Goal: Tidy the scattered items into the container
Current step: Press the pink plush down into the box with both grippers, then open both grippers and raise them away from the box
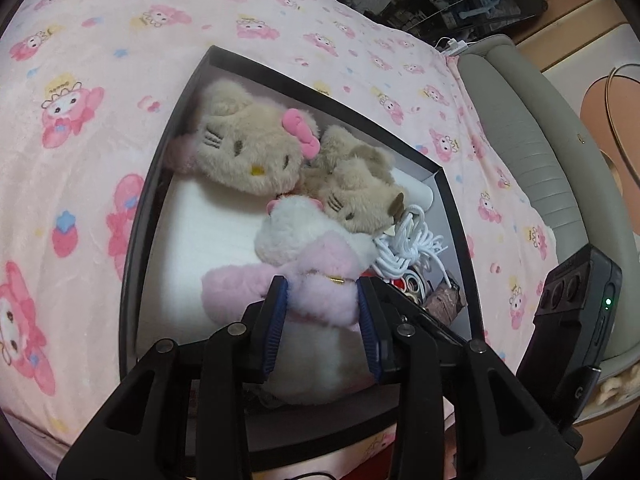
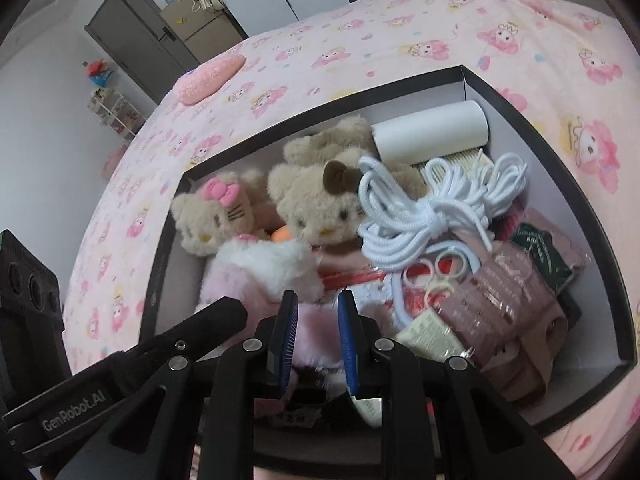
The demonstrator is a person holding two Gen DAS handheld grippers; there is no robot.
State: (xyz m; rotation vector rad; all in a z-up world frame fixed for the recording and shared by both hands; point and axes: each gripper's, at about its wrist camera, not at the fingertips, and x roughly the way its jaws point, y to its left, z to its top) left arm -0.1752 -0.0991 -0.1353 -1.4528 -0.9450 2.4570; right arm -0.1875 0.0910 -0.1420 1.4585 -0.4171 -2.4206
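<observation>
Both tools, left [image 1: 322,320] and right [image 2: 316,332], clamp the pink-white plush [image 1: 308,280] inside the box [image 1: 140,216]

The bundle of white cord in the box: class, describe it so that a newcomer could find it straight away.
Start at the black-rimmed box on the pink patterned bedspread. Inside, right of the tan plush cats and just below the white paper roll, lies the bundle of white cord. It alone is a knotted tangle of thin loops, neither furry nor packaged.
</observation>
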